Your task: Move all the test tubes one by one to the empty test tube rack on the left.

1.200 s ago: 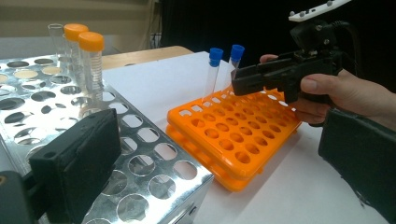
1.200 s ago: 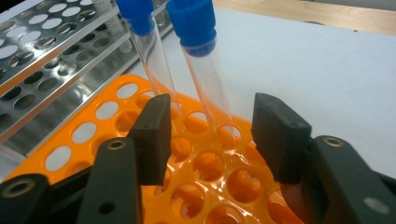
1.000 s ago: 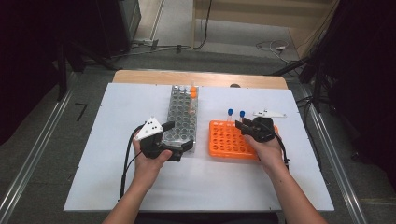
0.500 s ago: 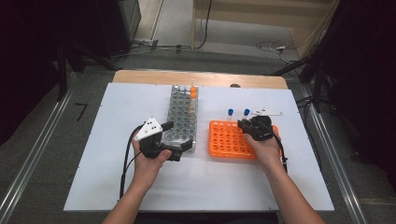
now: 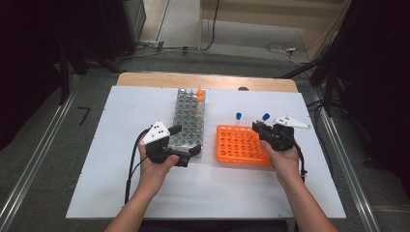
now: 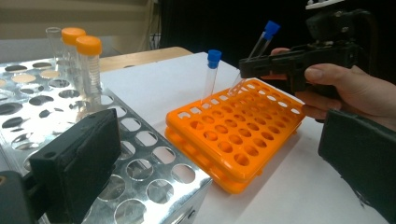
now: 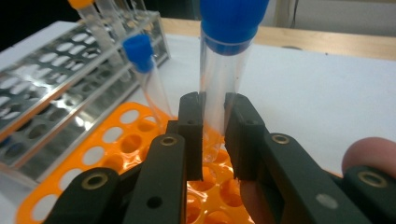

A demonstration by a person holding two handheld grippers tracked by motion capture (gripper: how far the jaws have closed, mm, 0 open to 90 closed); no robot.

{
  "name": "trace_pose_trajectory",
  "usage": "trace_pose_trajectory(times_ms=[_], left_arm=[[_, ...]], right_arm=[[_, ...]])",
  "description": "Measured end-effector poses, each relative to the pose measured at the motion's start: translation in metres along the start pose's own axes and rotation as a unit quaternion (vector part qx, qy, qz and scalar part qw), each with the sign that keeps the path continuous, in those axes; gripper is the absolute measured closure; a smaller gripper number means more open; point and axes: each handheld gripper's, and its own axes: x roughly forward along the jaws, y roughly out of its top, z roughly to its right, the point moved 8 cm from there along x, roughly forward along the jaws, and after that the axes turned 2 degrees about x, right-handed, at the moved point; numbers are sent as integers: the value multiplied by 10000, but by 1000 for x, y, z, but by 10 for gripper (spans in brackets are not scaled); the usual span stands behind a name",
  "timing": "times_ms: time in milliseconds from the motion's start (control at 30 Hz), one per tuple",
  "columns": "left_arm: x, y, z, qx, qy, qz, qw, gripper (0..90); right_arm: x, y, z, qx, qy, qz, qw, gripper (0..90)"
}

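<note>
Right claw [image 7: 214, 135]: your jaws have just closed and now pinch the blue-capped tube [image 7: 223, 74] by its clear body, cap up, tilted, over the far right corner of the orange rack [image 5: 241, 145]
Held tube's foot: just above the rack holes; you cannot tell if it touches one
Second blue-capped tube [image 5: 238, 119]: it stands in the orange rack's far row, near your held tube and apart from it
Left claw [image 5: 186, 157]: your jaws stand spread at the near end of the metal rack [image 5: 189, 118], pinching nothing
Orange-capped tubes [image 6: 83, 56]: two at the metal rack's far end, well apart from both claws
Table [image 5: 125, 193]: white, bare around both racks
</note>
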Motion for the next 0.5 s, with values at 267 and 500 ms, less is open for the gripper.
trace_pose_trajectory(times_ms=[267,500], left_arm=[[6,0,12,113,-67,-65,9999,0],[7,1,18,128,-203,-65,9997,0]], right_arm=[[-24,2,-19,-96,549,14,9984,751],[-36,-8,-32,-182,905,-77,9957,751]])
